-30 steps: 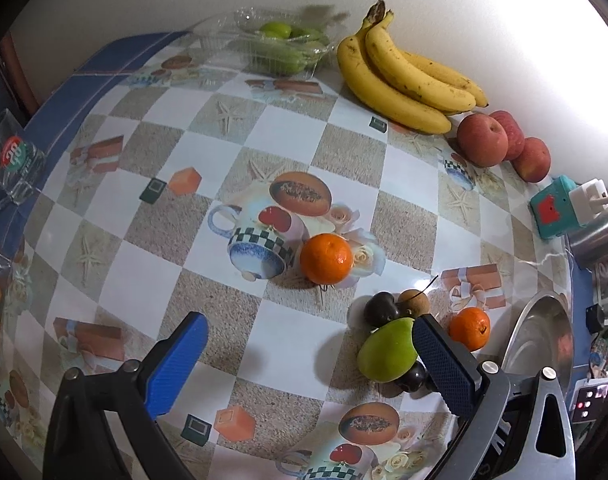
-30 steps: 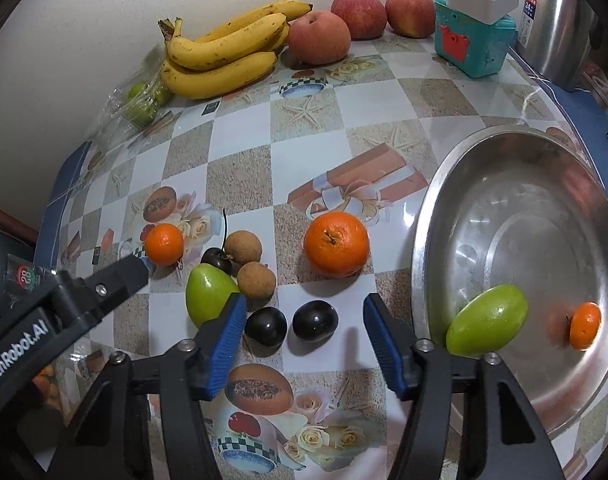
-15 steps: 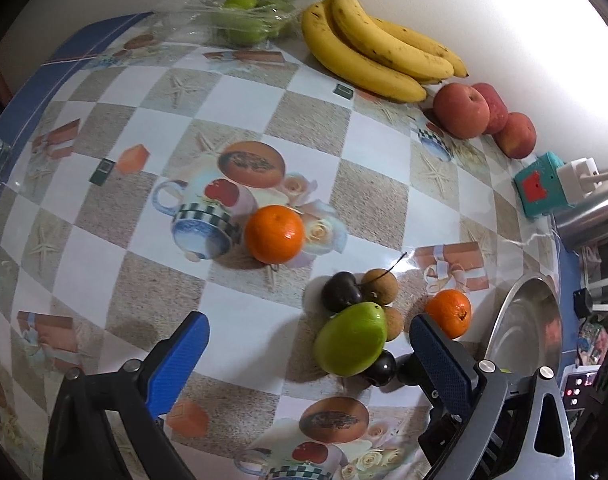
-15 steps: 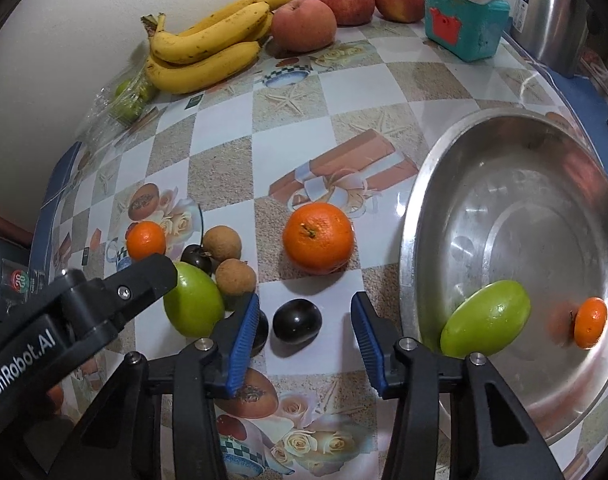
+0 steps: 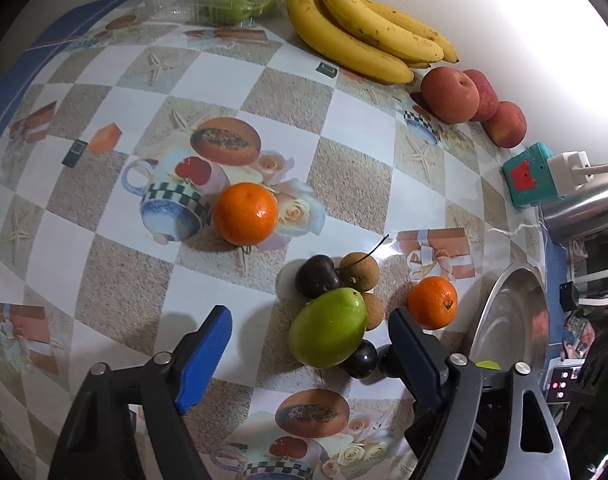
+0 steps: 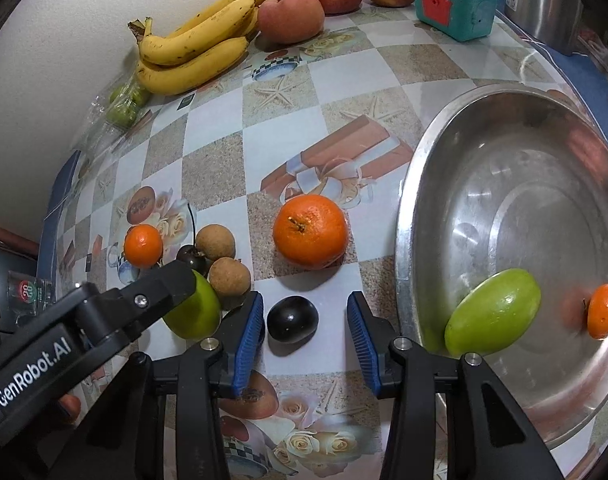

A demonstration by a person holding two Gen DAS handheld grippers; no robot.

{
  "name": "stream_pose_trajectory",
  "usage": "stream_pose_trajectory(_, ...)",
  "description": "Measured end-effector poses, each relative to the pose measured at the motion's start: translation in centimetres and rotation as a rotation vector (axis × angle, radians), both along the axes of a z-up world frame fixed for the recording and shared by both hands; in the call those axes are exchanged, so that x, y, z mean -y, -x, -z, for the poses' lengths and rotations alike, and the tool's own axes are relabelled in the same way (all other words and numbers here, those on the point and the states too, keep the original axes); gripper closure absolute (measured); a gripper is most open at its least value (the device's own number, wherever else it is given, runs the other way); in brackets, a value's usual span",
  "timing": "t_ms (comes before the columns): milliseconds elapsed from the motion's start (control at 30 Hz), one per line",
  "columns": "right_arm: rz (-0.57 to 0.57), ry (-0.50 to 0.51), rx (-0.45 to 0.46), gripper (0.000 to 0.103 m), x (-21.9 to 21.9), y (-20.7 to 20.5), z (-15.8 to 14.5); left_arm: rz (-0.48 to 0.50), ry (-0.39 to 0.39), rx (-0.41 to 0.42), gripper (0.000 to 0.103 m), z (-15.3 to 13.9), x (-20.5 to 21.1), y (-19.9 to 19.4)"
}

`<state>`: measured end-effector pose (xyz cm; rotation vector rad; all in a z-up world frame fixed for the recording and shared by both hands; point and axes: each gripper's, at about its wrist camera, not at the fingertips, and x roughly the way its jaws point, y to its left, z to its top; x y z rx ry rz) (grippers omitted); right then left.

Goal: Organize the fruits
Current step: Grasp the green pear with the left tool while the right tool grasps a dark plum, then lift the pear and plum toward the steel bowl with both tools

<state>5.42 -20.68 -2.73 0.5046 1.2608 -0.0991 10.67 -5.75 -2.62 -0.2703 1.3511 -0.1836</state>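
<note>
Meanwhile, the right gripper point(image 6: 304, 334) is closing its blue-padded jaws around a small dark round plum point(image 6: 292, 319) lying between them, not yet pinched, while the left gripper point(image 5: 310, 350) is narrowing around a green pear-shaped mango point(image 5: 328, 332), pads not yet touching it. Just beyond are sitting two brown longans point(image 6: 215, 242), a dark cherry point(image 5: 317, 276) and two oranges point(image 6: 310, 231). To the right, the shiny steel basin point(image 6: 408, 216) is holding only a green mango point(image 6: 492, 318) and a small orange point(image 6: 604, 311), so most sorting is remaining.

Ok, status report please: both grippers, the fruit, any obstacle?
Left hand-held gripper closing around green mango. Right hand-held gripper closing around dark plum, no contact. Neighbouring longans crowd the mango.
</note>
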Motion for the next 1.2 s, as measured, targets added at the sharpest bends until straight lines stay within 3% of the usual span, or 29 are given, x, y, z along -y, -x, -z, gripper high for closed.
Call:
stream_pose_trajectory(167, -0.002, -0.005, -0.001, 0.060, -0.21, -0.06, 0.03, 0.015, 0.018, -0.007, 0.028, 0.15, 0.35, 0.17)
stream_pose_trajectory(600, -0.007, -0.020, -0.013, 0.069, -0.49, -0.16, 0.46, 0.021, 0.040, -0.015, 0.057, 0.31, 0.58, 0.43)
stream_pose_trajectory(1200, -0.007, -0.043, -0.014, 0.074, -0.52, -0.12, 0.50, 0.005, 0.054, -0.018, 0.059, 0.22, 0.35, 0.46)
